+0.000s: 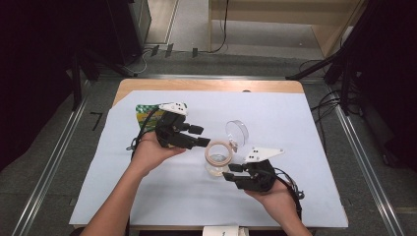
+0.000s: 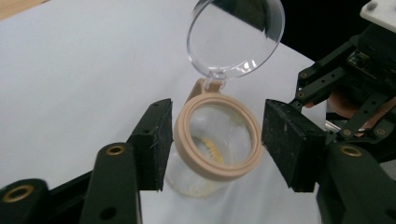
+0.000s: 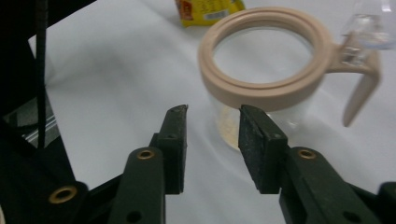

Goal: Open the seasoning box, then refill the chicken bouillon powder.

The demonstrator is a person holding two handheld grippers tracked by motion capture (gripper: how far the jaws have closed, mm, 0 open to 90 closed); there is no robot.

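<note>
A clear jar (image 1: 218,160) with a beige rim stands on the white sheet, its clear hinged lid (image 1: 238,131) flipped up and open. Yellowish crumbs lie at its bottom. My left gripper (image 1: 200,136) is open just to the jar's left. In the left gripper view its pads (image 2: 156,140) flank the jar's rim (image 2: 217,173), and the lid (image 2: 236,35) stands up behind. My right gripper (image 1: 227,172) sits at the jar's near right side, open by a small gap. In the right gripper view nothing is between its jaws (image 3: 212,126), and the jar (image 3: 261,91) is just beyond them.
A green and yellow packet (image 1: 146,114) lies on the white sheet (image 1: 295,128) behind my left hand, and its edge (image 3: 208,10) shows in the right gripper view. The wooden table edge (image 1: 211,84) runs along the back. Cables lie on the floor beyond.
</note>
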